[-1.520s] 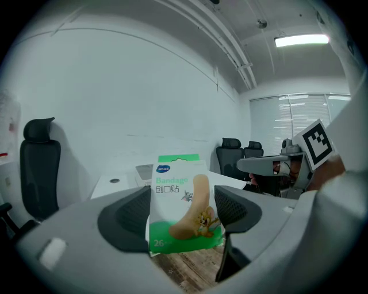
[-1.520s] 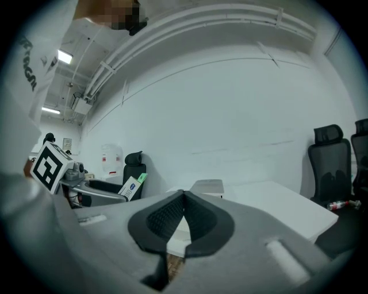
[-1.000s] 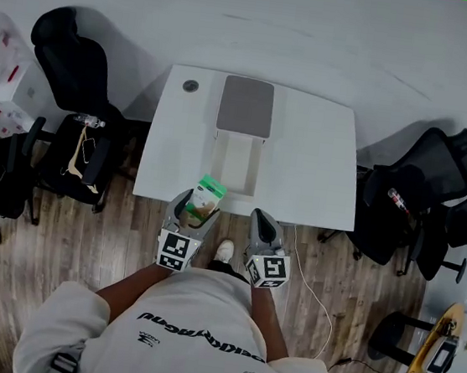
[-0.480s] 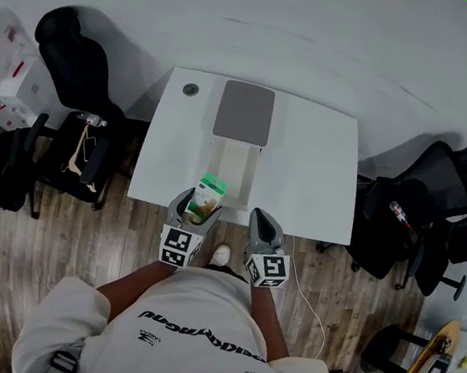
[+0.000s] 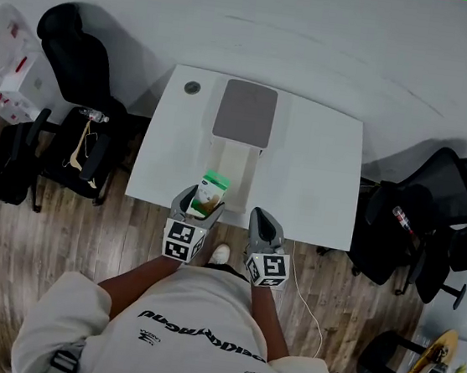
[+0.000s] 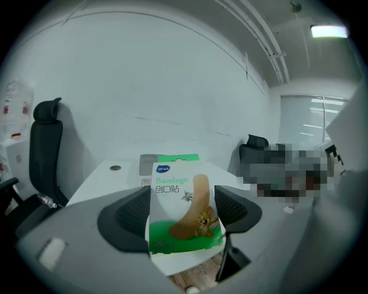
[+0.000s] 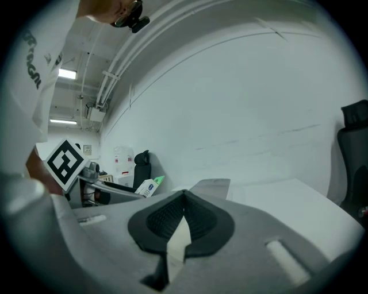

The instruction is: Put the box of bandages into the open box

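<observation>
A white and green bandage box with a cartoon print stands upright between the pads of my left gripper, which is shut on it just past the table's near edge. The left gripper view shows the bandage box filling the gap between the jaws of the left gripper. Beyond it, the open box lies on the white table, its grey lid folded back. My right gripper hangs beside the left one, shut and holding nothing; its pads meet in the right gripper view.
Black office chairs stand at the left and right of the table. A round grommet sits in the table's far left corner. White storage bins stand at far left. A cable runs over the wooden floor.
The left gripper with the bandage box has edged slightly forward toward the table; the right gripper has stayed in place.
</observation>
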Demonstrator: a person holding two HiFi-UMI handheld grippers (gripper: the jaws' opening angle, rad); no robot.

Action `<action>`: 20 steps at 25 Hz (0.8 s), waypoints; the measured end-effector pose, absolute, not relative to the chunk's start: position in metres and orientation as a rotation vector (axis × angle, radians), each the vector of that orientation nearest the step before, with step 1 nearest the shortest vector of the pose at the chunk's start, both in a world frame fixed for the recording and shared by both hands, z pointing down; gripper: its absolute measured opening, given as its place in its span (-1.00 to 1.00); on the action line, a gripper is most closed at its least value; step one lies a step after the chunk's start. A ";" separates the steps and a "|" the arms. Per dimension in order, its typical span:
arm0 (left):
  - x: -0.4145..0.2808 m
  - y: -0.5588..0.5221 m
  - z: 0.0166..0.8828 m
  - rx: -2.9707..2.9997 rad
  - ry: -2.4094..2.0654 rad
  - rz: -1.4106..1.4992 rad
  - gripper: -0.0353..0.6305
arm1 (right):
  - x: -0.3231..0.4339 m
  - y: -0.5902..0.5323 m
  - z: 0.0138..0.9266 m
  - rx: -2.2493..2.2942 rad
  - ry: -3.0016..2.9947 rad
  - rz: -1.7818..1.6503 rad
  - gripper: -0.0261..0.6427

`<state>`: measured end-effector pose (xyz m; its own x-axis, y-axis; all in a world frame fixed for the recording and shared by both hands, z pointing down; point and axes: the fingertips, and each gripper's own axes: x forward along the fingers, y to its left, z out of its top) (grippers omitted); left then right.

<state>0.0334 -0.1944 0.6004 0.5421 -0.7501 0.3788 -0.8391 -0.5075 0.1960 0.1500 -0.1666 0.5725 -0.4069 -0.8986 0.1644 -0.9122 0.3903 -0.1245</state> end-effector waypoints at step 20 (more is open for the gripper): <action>0.056 -0.227 0.627 2.271 -1.334 0.390 0.18 | 0.151 -0.175 0.582 1.624 -2.582 0.330 -0.92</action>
